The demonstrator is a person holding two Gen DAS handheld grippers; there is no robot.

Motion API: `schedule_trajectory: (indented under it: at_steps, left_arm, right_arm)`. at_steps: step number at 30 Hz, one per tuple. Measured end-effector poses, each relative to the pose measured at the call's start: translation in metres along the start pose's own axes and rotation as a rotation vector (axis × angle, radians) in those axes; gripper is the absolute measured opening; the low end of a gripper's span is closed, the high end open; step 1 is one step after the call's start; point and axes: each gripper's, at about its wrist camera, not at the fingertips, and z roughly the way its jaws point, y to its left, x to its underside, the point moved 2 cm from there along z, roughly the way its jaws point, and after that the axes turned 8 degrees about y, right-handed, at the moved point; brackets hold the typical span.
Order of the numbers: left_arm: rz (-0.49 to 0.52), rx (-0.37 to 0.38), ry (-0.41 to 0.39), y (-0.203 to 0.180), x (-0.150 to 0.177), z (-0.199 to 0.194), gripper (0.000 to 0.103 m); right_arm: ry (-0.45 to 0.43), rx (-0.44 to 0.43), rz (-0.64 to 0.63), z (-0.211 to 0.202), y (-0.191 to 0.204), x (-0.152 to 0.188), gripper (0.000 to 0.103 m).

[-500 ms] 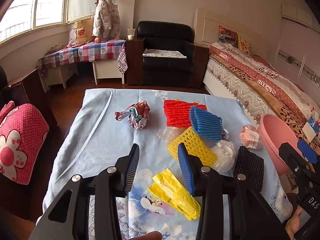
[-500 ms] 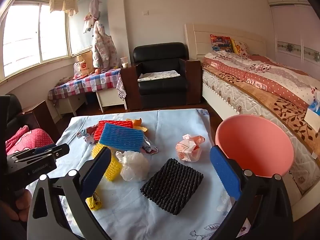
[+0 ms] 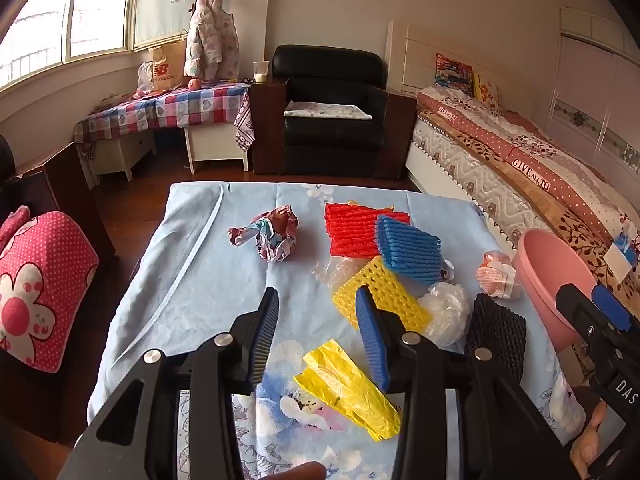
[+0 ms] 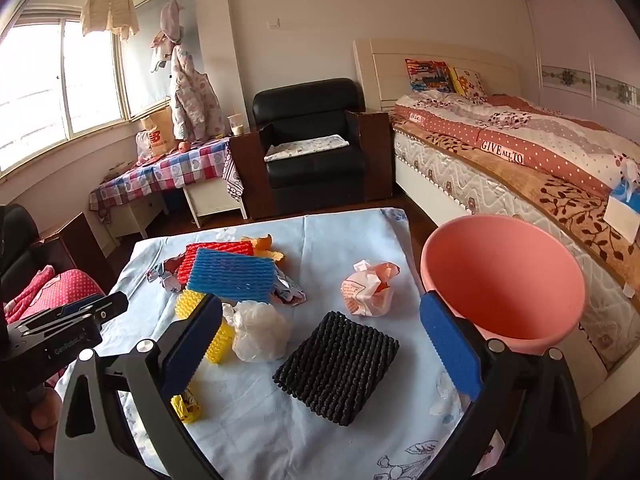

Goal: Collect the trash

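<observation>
Bedroom, daylight from a curved window; a worktop [image 3: 224, 280] draped in pale blue floral cloth carries the litter. Landmark: the black foam net [image 4: 336, 368].

Nearest, the right gripper [image 4: 320, 332] hangs over the black foam net, jaws spread as wide as they go, nothing between them but the net lying on the cloth below, pads clear of it. The left gripper [image 3: 316, 340] hangs over the near end of the worktop, left of the net, jaws part open and empty; a flattened yellow plastic bag [image 3: 348, 392] lies under and beside its right jaw, untouched as far as I can tell.

Just left of the net: a crumpled clear plastic bag [image 4: 260, 332], touching a yellow foam net [image 3: 380, 296]. Just beyond the net, an orange-and-white crumpled wrapper [image 4: 368, 288]. Right of the net, at the worktop's edge, a pink basin [image 4: 504, 276], tilted toward the worktop, nothing visible inside.

Farther left and beyond: a blue foam net [image 4: 232, 276] overlapping a red foam net [image 3: 352, 232]; orange peel [image 4: 264, 244] behind those. Farther left again, a crumpled patterned wrapper [image 3: 268, 236] lies alone.

Beyond the worktop: black armchair [image 4: 312, 140], bed [image 4: 520, 152] along the right wall.
</observation>
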Motion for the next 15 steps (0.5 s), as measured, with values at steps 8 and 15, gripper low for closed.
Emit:
schedule_trajectory:
  at_steps: [8,15]
  left_arm:
    - [0.000,0.001,-0.001,-0.0004,-0.0025,-0.0013,0.040]
    - [-0.001,0.001,0.001,-0.0005,-0.0021,-0.0004,0.040]
  right_arm:
    - [0.002,-0.001,0.002,0.0011,-0.0021,0.0004,0.099]
    - [0.001,-0.001,0.003,0.0015,-0.0030,0.0009,0.099]
